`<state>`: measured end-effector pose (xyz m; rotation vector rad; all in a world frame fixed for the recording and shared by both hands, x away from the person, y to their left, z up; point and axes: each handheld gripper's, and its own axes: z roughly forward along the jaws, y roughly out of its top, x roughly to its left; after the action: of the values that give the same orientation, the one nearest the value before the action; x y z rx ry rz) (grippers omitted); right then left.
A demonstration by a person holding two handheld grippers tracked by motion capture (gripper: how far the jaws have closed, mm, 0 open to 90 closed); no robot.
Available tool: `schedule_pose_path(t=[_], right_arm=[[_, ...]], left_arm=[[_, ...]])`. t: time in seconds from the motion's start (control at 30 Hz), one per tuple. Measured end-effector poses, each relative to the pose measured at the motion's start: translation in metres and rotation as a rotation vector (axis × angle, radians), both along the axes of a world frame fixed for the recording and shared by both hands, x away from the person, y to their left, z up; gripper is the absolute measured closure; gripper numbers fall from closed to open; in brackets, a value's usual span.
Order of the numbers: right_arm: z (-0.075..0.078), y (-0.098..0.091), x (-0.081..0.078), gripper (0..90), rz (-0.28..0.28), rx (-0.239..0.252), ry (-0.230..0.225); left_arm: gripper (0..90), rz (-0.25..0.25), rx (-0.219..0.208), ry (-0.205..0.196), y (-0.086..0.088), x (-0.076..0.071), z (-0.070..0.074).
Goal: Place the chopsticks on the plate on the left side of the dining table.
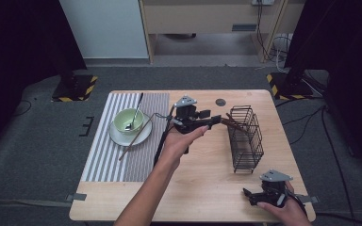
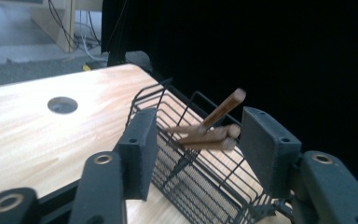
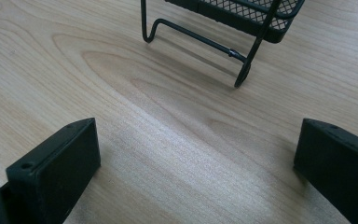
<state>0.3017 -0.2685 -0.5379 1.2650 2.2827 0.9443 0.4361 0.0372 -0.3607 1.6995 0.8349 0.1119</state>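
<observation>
On the wooden table (image 1: 202, 165), a black wire basket (image 1: 245, 139) stands right of centre, with several brown chopsticks (image 2: 209, 133) leaning out over its near rim. The left gripper (image 1: 215, 120) is held above the table just beside the basket, pointing at it; in the left gripper view its jaws stand apart with nothing pinched between them, and the chopstick ends sit in the gap beyond the pads, resting in the basket. The right gripper (image 1: 248, 194) rests low near the table's front right corner, held by the right hand (image 1: 287, 209); in the right gripper view its jaws are spread wide over bare wood, empty, with the basket's wire foot (image 3: 242, 70) ahead of them. To the left, a striped placemat (image 1: 122, 141) carries a white plate (image 1: 143, 134) with a pale green bowl (image 1: 127, 120) on it. A spoon (image 1: 134, 113) stands in the bowl, and a single chopstick (image 1: 134, 139) lies slanted across the plate's edge onto the mat. A round hole (image 1: 220, 101) marks the table near its far edge.
</observation>
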Motion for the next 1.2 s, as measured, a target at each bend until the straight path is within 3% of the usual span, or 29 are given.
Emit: schedule_pose_path(t=[0.2, 0.6, 0.8, 1.2], right_arm=[[0.0, 0.0, 0.0, 0.4, 0.001, 0.001, 0.0], [0.0, 0.0, 0.0, 0.4, -0.002, 0.002, 0.0], [0.0, 0.0, 0.0, 0.4, 0.001, 0.001, -0.003], [0.0, 0.0, 0.0, 0.5, 0.0, 0.003, -0.001]], left_arm=[[38.3, -0.026, 0.027, -0.028, -0.011, 0.004, 0.007], [38.8, -0.052, 0.089, -0.029, -0.035, 0.012, 0.008], [43.3, -0.057, 0.138, -0.025, -0.047, 0.015, 0.006], [56.2, -0.039, 0.161, -0.009, -0.052, 0.019, 0.004]])
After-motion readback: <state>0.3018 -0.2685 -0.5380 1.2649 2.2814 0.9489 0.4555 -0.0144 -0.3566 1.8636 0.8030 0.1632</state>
